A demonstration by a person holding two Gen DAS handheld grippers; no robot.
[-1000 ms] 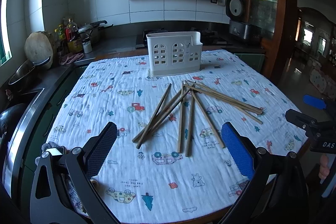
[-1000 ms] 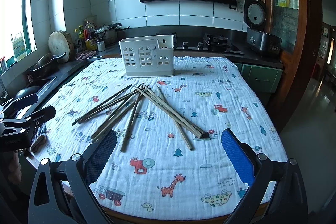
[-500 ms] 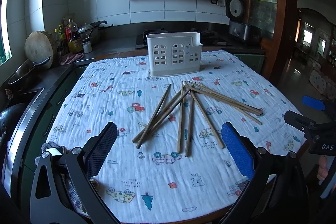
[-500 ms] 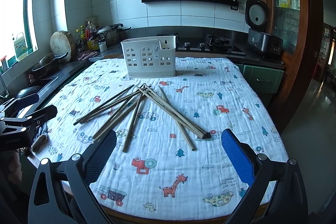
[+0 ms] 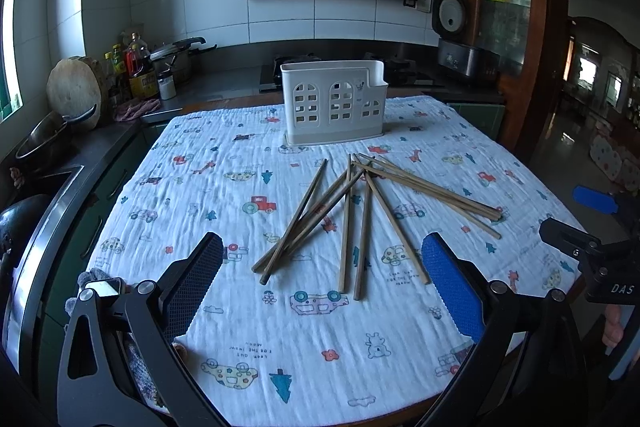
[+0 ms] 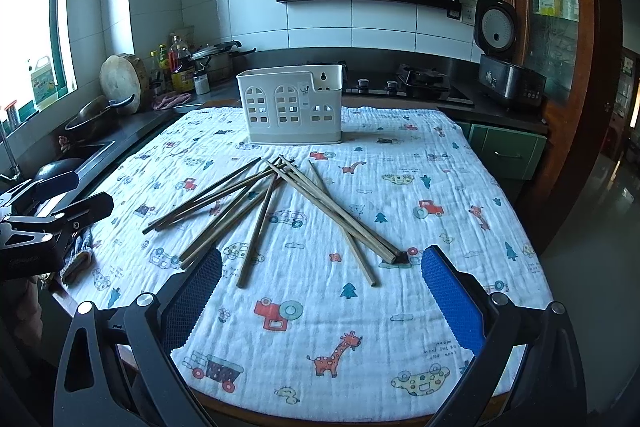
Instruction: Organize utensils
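Left-wrist view, left to right: a round wooden board (image 5: 72,91) leans at the counter's far left beside bottles (image 5: 138,67) and a lidded pot (image 5: 176,55); the left gripper (image 5: 320,287) hovers over the near edge of a table covered by a cartoon-printed cloth (image 5: 200,187), its fingers spread wide and holding nothing. Between and beyond the blue pads (image 5: 452,287) lies a loose, crossed pile of wooden chopsticks (image 5: 352,211), flat on the cloth. Behind the pile, near the table's far edge, a white slotted utensil holder (image 5: 334,107) stands upright, apart from the chopsticks. A rice cooker (image 5: 460,43) sits on the counter at right. The right gripper (image 6: 320,287) likewise hangs above the table's near edge, its fingers released and empty; in its view the chopsticks (image 6: 276,203) fan out just ahead, with the holder (image 6: 290,107) behind them.
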